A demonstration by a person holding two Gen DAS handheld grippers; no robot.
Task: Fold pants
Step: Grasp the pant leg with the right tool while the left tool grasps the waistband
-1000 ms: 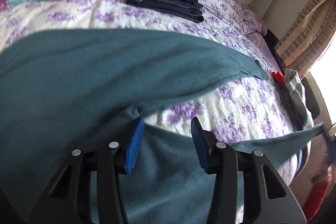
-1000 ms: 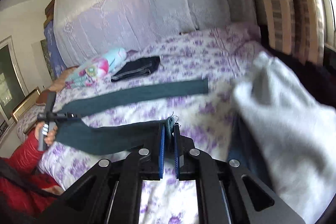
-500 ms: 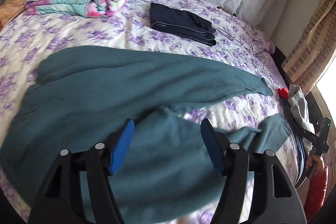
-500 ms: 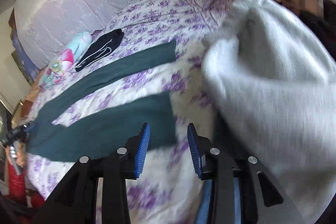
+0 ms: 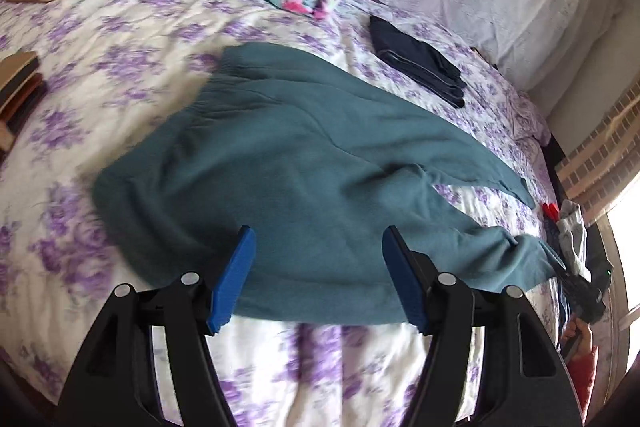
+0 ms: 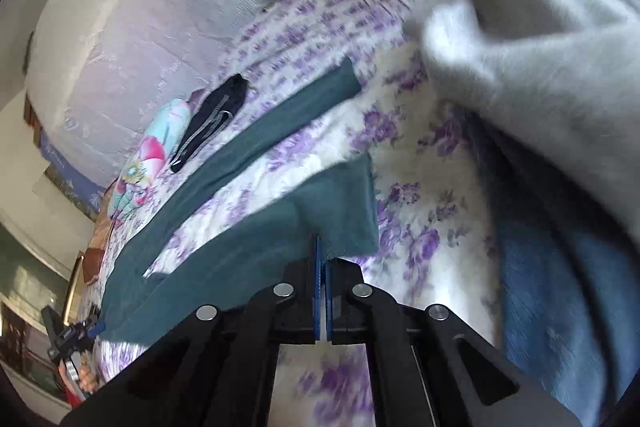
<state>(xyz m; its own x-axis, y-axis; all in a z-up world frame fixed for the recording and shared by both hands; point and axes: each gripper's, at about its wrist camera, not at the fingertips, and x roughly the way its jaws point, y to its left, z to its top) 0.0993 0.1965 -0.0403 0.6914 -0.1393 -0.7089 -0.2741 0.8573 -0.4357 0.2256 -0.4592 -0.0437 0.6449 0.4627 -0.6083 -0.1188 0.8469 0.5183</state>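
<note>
We have the teal pants [image 5: 304, 163] spread unfolded on the bed [image 5: 120, 59]; our left gripper [image 5: 316, 275] gapes empty, our right gripper [image 6: 322, 259] pinches one leg's hem.

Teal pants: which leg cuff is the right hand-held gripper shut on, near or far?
The near leg: its cuff sits in the right hand-held gripper. The far leg lies free, its cuff beside the grey garment.
</note>
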